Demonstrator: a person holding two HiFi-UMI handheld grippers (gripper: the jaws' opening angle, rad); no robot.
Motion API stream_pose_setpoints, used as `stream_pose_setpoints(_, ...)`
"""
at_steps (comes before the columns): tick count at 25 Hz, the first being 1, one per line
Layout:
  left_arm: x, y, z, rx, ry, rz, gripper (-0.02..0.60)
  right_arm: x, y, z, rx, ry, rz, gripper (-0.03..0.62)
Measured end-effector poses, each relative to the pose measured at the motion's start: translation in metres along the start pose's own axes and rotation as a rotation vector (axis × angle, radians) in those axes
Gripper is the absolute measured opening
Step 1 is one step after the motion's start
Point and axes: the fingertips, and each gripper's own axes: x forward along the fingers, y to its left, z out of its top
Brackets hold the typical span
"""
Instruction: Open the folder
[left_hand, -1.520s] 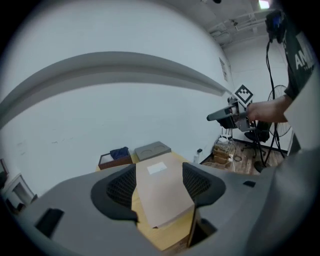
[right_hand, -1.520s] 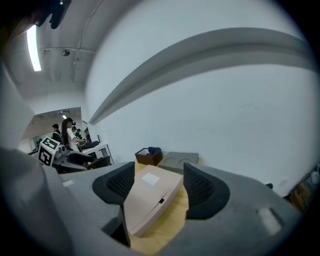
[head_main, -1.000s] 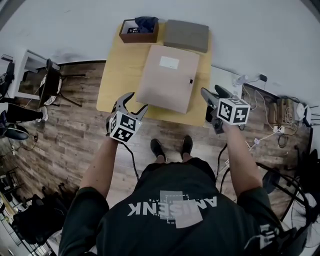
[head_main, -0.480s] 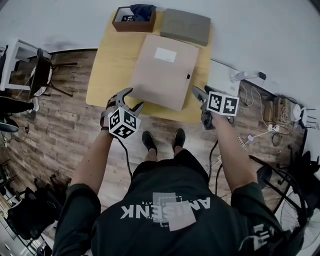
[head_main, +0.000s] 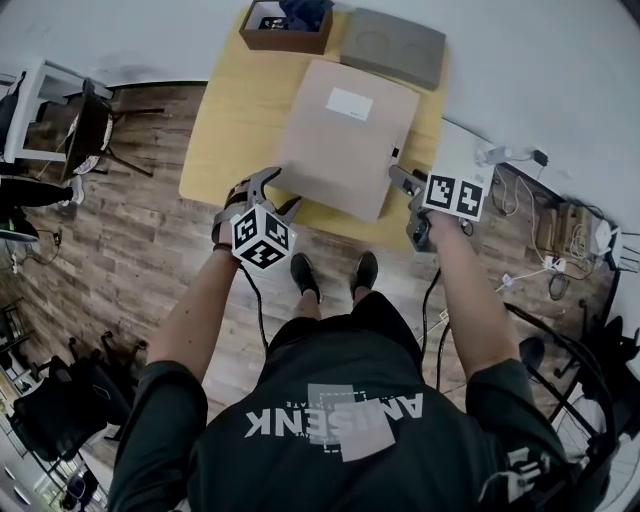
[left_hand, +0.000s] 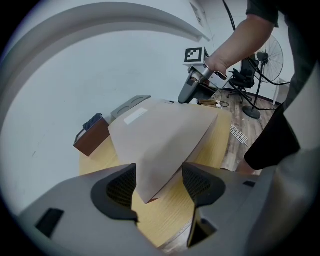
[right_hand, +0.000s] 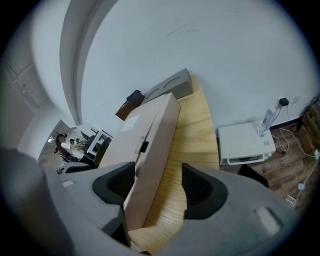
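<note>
Folder (head_main: 345, 135): lying shut, centre frame.
Left gripper (head_main: 275, 192): moving in, jaws gaping round lower-left corner.
Right gripper (head_main: 404, 182): arriving open-jawed at right edge.

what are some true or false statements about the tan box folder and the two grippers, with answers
The tan cardboard box folder lies on the yellow wooden table: true.
The left gripper is shut on the folder: false, its jaws stand apart around the near corner.
The right gripper is open at the folder's side: true.
The brown box sits on the folder: false, it stands beyond it, beside the grey flat case.
</note>
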Motion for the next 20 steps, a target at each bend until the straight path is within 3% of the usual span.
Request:
stream_pose_setpoints(5,0.0012,-0.0014,0.0024,0.056,-0.003,-0.006,0.278,0.003,-0.0044,-0.0028,0.065,0.033,0.002,0.29)
stream_pose_setpoints(10,0.0013,-0.0039,0.0015,0.155,0.009,-0.005,0.278,0.0031,-0.0005,-0.0031,0.001,0.052,-0.01,0.29)
stream_pose_setpoints(20,0.0026,-0.0044,0.0052,0.311,0.016,0.013,0.278,0.0043,-0.0023,-0.003,0.006,0.042,-0.002,0.29)
